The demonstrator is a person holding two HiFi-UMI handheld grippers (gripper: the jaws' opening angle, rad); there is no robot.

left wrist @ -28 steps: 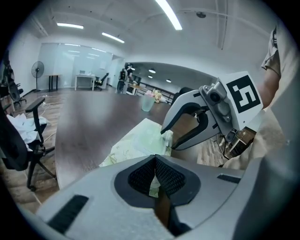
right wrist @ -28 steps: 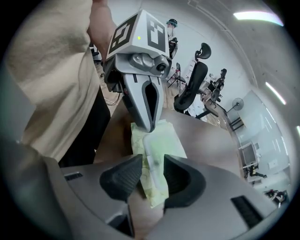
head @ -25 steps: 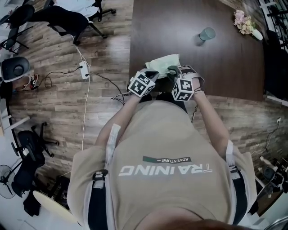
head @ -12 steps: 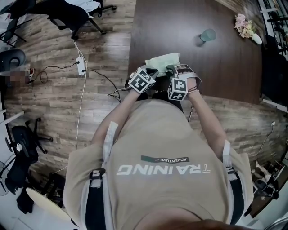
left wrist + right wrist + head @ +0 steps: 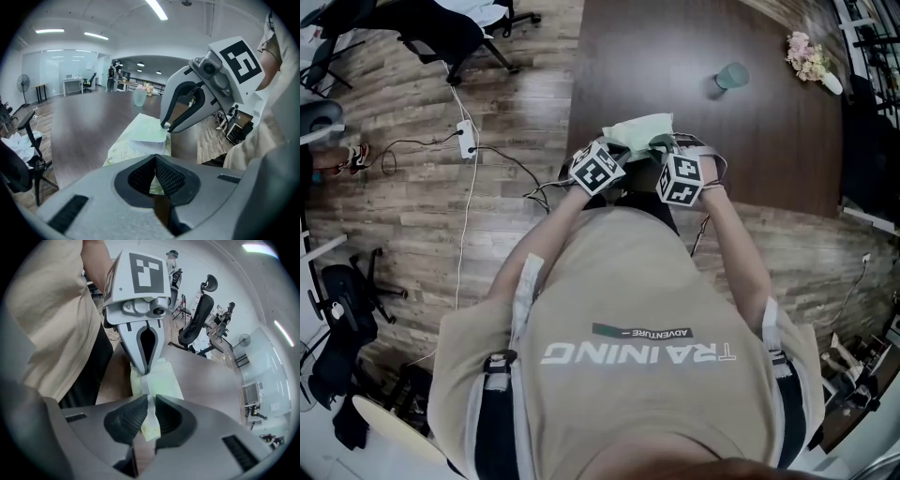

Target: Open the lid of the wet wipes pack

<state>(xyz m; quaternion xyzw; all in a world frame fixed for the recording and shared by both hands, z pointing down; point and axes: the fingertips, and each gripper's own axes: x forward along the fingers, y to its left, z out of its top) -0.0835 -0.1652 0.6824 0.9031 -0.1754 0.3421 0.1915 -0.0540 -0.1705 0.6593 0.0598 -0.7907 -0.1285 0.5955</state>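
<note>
The wet wipes pack (image 5: 639,128) lies at the near edge of the dark table (image 5: 675,56), well short of the cup (image 5: 731,73) that stands farther in on that table. Over the same table edge, the left gripper (image 5: 155,171) is clenched on the pack's near end, its pads pressed together on the thin wrapper. The right gripper (image 5: 147,416) grasps the rim of the pale lid (image 5: 149,133), which shows edge-on between its jaws
</note>
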